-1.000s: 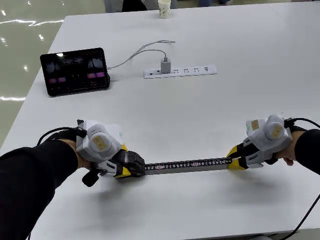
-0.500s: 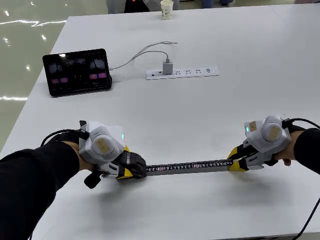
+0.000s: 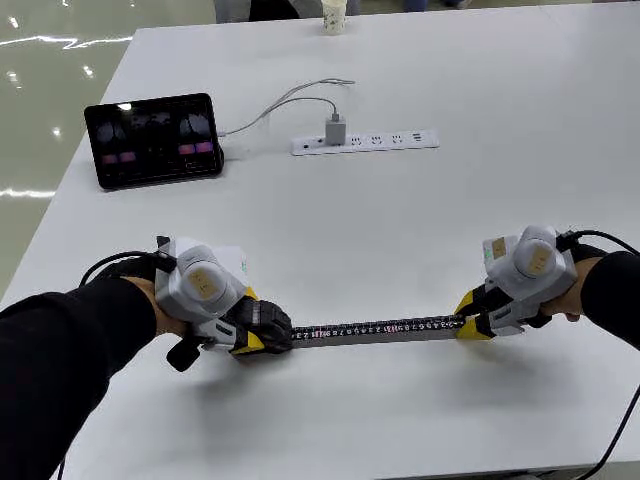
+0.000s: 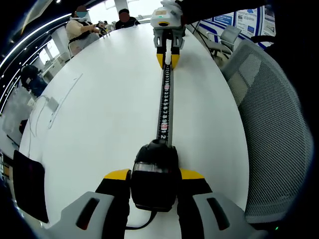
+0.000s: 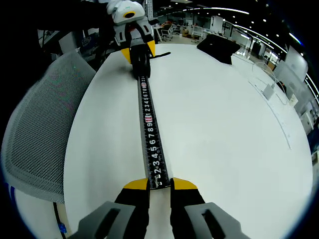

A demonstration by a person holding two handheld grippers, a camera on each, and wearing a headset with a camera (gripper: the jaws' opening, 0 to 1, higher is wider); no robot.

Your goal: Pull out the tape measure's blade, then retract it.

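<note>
Right gripper (image 3: 467, 326) still at blade (image 3: 380, 328) tip

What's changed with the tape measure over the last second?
Nothing visible. The left tongs still clamp the tape measure case, the right tongs still pinch the end of the blade, which is out about as far as before; only the camera shifted slightly.

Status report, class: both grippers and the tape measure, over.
Left gripper shut on tape measure case. Right gripper shut on blade, stretched straight between them. Power strip, tablet well away.
</note>
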